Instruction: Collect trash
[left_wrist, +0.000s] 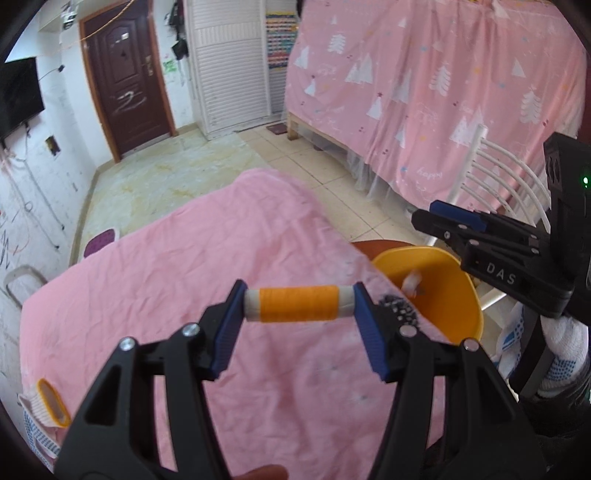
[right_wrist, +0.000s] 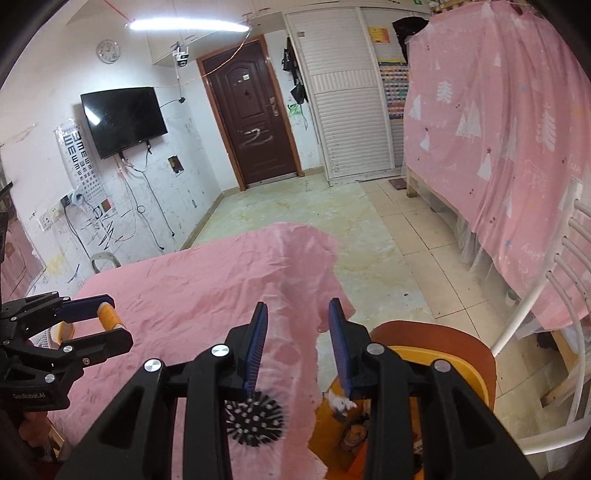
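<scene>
Left wrist view: left gripper (left_wrist: 299, 306) clamps an orange thread spool (left_wrist: 298, 304) by its ends above the pink-sheeted table's right edge (left_wrist: 347, 240), beside the yellow bin (left_wrist: 447, 291). Right gripper (right_wrist: 298, 345), jaws narrowly apart and empty, hangs over that edge; bare floor (right_wrist: 295, 206) lies beyond.

A table under a wrinkled pink cloth (right_wrist: 192, 295) carries a black spiky ball (right_wrist: 255, 419) near its 5 o'clock edge. At 7 o'clock lies an orange-rimmed basket (left_wrist: 51, 404).

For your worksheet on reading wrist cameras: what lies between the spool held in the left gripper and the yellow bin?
In the left wrist view, between the orange spool and the yellow bin lies a black spiky ball at the pink cloth's edge.
</scene>
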